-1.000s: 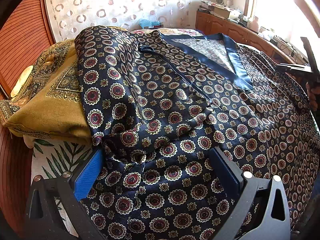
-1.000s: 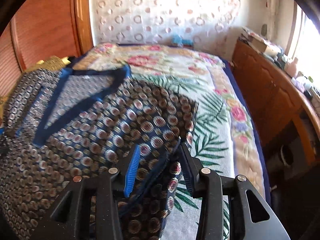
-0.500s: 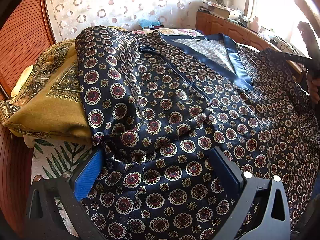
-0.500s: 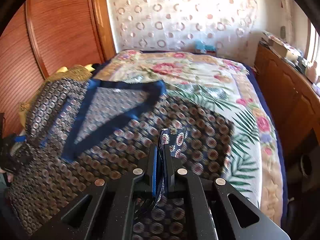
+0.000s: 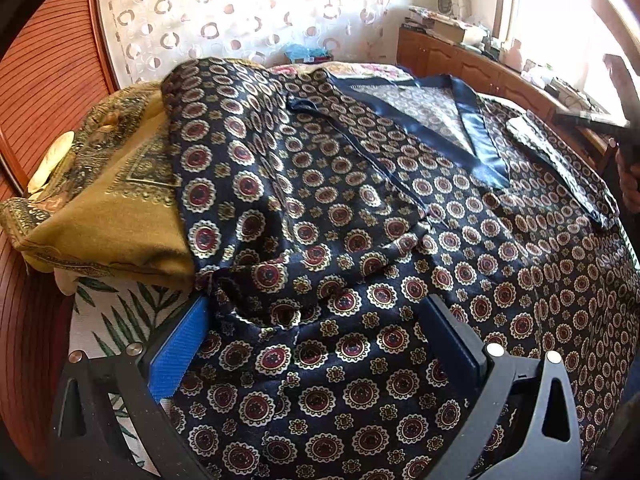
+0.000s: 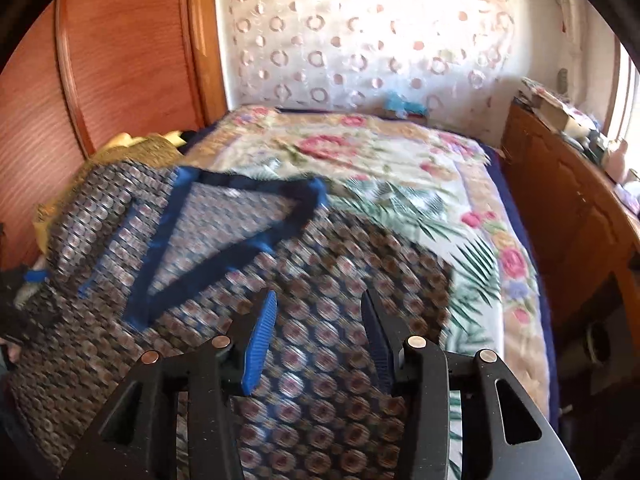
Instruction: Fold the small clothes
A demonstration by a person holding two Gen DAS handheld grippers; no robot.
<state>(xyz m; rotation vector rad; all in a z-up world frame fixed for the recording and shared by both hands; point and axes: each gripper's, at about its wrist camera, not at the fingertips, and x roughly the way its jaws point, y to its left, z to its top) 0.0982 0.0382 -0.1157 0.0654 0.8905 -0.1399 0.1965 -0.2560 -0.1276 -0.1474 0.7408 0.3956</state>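
Observation:
A dark navy satin top (image 5: 360, 240) with round medallions and a blue collar band (image 5: 476, 140) lies spread over the bed. My left gripper (image 5: 316, 320) hovers open above its near hem, blue pads (image 5: 180, 348) wide apart and pinching nothing. One sleeve (image 5: 560, 160) lies folded inward over the body. In the right wrist view the same top (image 6: 240, 248) is blurred. My right gripper (image 6: 316, 332) is just above it, its jaws opening with no fabric between the pads. It also shows at the left wrist view's right edge as my right gripper (image 5: 618, 120) in a hand.
An ochre patterned cloth (image 5: 112, 200) lies bunched under the top's left side. The floral bedspread (image 6: 400, 168) stretches to a curtained wall. A wooden wardrobe (image 6: 120, 60) stands on the left and a cluttered wooden cabinet (image 6: 560, 208) runs along the right.
The right gripper shut on the sleeve edge, carried it inward, and now stands apart from the fabric, which lies folded on the body. The left gripper has not moved.

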